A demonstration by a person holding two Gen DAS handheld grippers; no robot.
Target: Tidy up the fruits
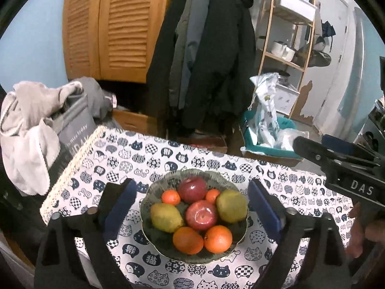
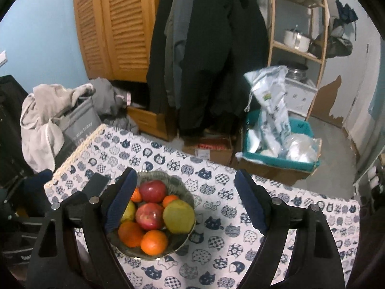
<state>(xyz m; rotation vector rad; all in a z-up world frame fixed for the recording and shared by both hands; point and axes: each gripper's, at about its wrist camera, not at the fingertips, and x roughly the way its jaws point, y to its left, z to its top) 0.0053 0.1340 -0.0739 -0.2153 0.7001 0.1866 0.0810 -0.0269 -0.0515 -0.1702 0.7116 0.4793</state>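
A grey-green bowl [image 1: 154, 238] sits on the cat-print tablecloth [image 1: 134, 159]. It holds two red apples [image 1: 201, 214], two yellow-green pears [image 1: 166, 217], two large oranges [image 1: 217, 239] and two small mandarins [image 1: 170, 197]. My left gripper [image 1: 192, 207] is open and empty, its blue pads either side of the bowl, above it. My right gripper [image 2: 186, 204] is open and empty, to the right of the bowl [image 2: 185, 238]; its left pad overlaps the bowl's left rim. The right gripper's body also shows at the right of the left wrist view [image 1: 341, 163].
Beyond the table's far edge hang dark coats [image 1: 204, 55] before louvred wooden doors [image 1: 113, 24]. A grey bag with clothes [image 1: 48, 125] stands at the left. A teal bin with plastic bags [image 2: 276, 144] and a wooden shelf [image 2: 298, 29] stand at the right.
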